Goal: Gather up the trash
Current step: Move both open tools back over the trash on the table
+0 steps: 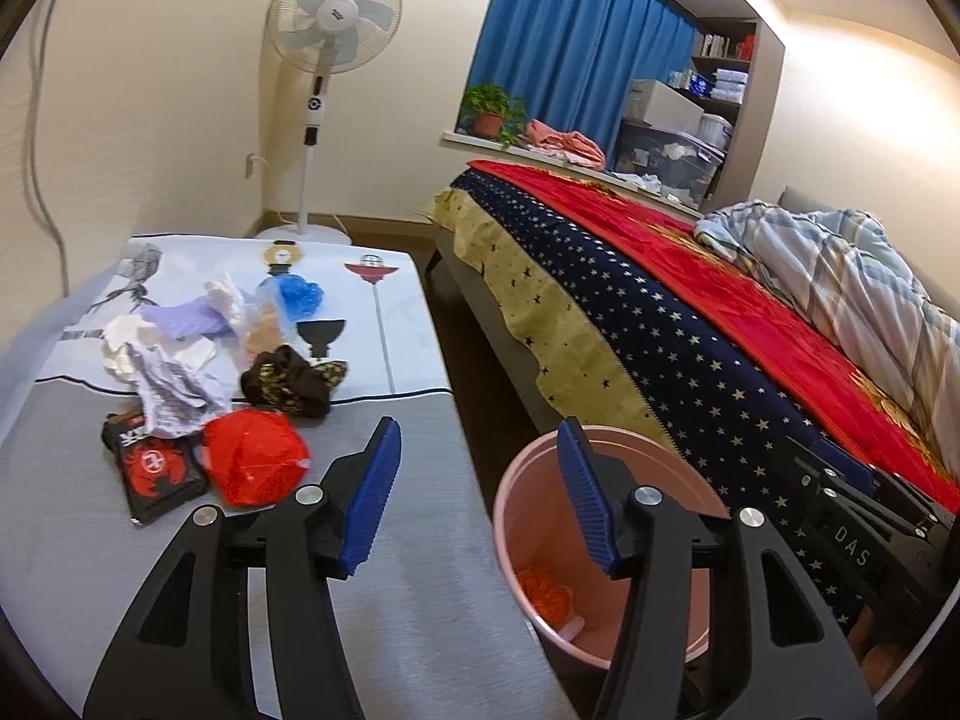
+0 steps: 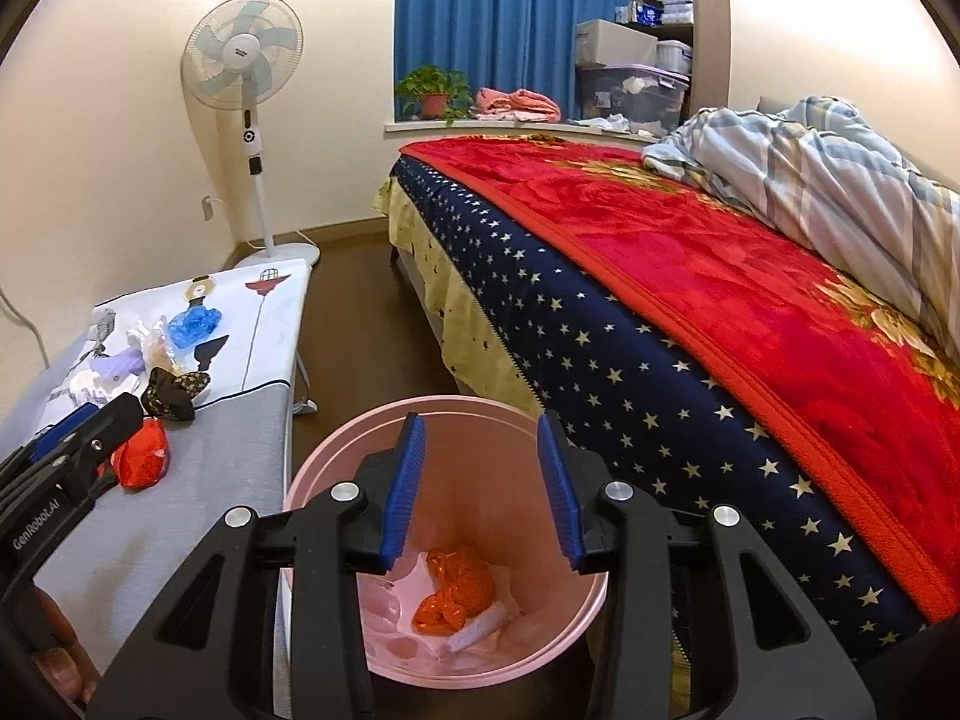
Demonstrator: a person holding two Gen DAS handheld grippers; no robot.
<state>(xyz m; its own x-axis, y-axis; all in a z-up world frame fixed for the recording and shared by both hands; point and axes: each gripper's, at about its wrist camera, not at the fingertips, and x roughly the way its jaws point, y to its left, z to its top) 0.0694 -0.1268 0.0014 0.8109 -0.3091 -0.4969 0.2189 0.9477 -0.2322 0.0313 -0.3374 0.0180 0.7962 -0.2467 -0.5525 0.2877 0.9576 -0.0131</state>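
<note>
The right gripper (image 2: 480, 492) hangs wide and empty directly over the pink bin (image 2: 312, 468), where orange wrapping (image 2: 456, 597) already lies below its fingertips. The left gripper (image 1: 480, 498), also spread and empty, straddles the table edge. Judging by this, a drop is done; next comes the red wrapper (image 1: 255, 456), just ahead-left of the left claw.

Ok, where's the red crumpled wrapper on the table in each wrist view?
Left wrist: red crumpled wrapper sits left of centre, just beyond the left tongs, beside the black packet.
Right wrist: red crumpled wrapper at the far left, mid-height, on the grey table.
Shared landmark: the pink bin beside the table.
</note>
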